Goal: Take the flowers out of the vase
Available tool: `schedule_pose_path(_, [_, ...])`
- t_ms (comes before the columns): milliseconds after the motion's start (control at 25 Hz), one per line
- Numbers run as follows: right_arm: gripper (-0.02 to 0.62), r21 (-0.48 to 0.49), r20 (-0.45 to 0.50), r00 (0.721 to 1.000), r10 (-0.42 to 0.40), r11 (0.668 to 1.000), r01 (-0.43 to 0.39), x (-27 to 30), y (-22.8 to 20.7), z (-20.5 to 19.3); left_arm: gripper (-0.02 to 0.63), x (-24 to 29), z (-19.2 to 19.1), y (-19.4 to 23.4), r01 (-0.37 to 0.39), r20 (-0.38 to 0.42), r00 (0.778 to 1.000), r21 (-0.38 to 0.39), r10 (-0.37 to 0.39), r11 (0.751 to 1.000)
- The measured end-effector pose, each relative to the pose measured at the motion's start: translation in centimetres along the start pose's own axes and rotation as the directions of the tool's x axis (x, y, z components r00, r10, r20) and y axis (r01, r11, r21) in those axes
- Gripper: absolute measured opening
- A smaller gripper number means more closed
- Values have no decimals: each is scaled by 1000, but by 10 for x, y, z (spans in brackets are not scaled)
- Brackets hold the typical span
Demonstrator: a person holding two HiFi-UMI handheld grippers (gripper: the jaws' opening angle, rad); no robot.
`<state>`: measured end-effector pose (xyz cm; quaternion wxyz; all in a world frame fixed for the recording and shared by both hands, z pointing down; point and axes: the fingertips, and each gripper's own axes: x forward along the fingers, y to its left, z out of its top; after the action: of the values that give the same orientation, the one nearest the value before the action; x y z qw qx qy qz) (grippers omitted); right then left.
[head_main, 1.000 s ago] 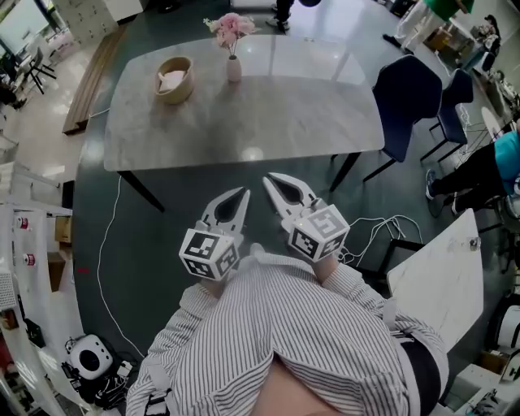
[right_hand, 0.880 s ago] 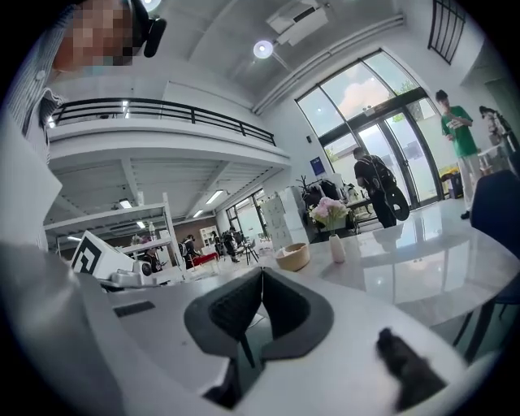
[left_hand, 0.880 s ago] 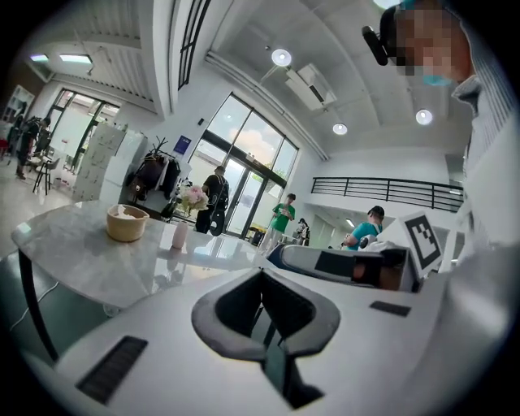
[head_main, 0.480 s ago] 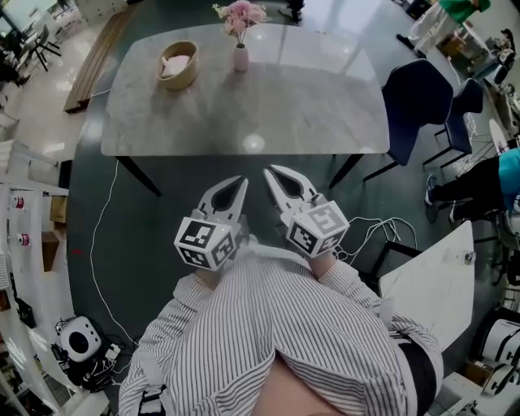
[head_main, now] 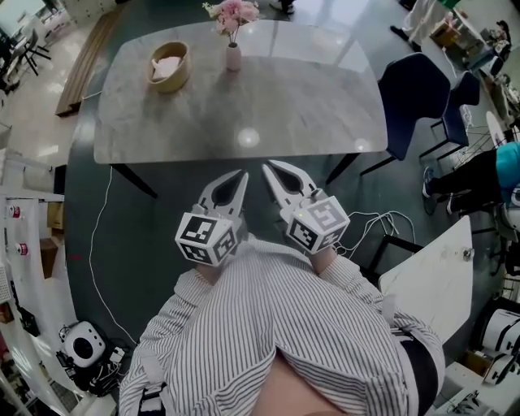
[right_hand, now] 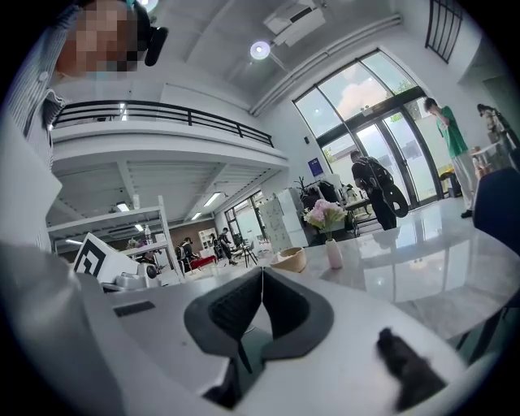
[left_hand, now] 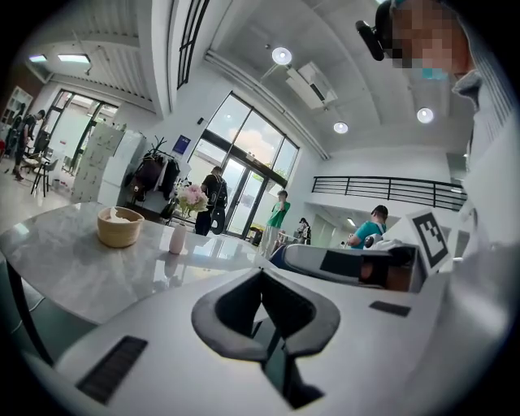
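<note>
Pink flowers (head_main: 232, 11) stand in a small pale vase (head_main: 233, 57) at the far side of the marble table (head_main: 268, 106). My left gripper (head_main: 241, 174) and right gripper (head_main: 267, 166) hover side by side over the dark floor, just short of the table's near edge, far from the vase. Both are shut with nothing between the jaws. The left gripper view shows its closed jaws (left_hand: 262, 275) with the flowers (left_hand: 192, 197) and vase (left_hand: 176, 240) far ahead to the left. From the right gripper (right_hand: 262, 271), the flowers (right_hand: 324, 214) and vase (right_hand: 333, 253) lie ahead to the right.
A wooden bowl (head_main: 169, 67) sits left of the vase. A dark blue chair (head_main: 414, 93) stands at the table's right end. A white table (head_main: 435, 280) and loose cables (head_main: 382, 227) lie to my right. People stand near the glass doors (left_hand: 215, 195).
Both grippers have edged forward toward the table's near edge, still side by side and still shut. The vase and flowers have not moved on the table.
</note>
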<state>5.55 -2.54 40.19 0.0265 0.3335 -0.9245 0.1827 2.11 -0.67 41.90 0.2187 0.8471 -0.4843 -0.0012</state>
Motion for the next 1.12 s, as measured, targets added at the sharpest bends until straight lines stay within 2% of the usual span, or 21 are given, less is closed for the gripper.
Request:
schedule_pose_path(200, [15, -8, -35, 999, 19, 1000, -20, 33, -5, -6, 12, 14, 7, 33, -13, -4, 1000, -21, 13, 1000])
schedule_pose_path(400, [15, -23, -34, 999, 27, 999, -28, 67, -17, 12, 12, 37, 32, 57, 3, 6, 1000, -13, -3, 1000])
schedule_pose_path(840, [15, -50, -7, 999, -45, 998, 44, 141, -58, 62, 12, 93, 96, 114, 82, 27, 996, 24, -82, 996])
schedule_pose_path(1120, [15, -49, 18, 997, -72, 996, 72, 194, -77, 79, 12, 122, 126, 159, 120, 20, 992, 62, -122, 991])
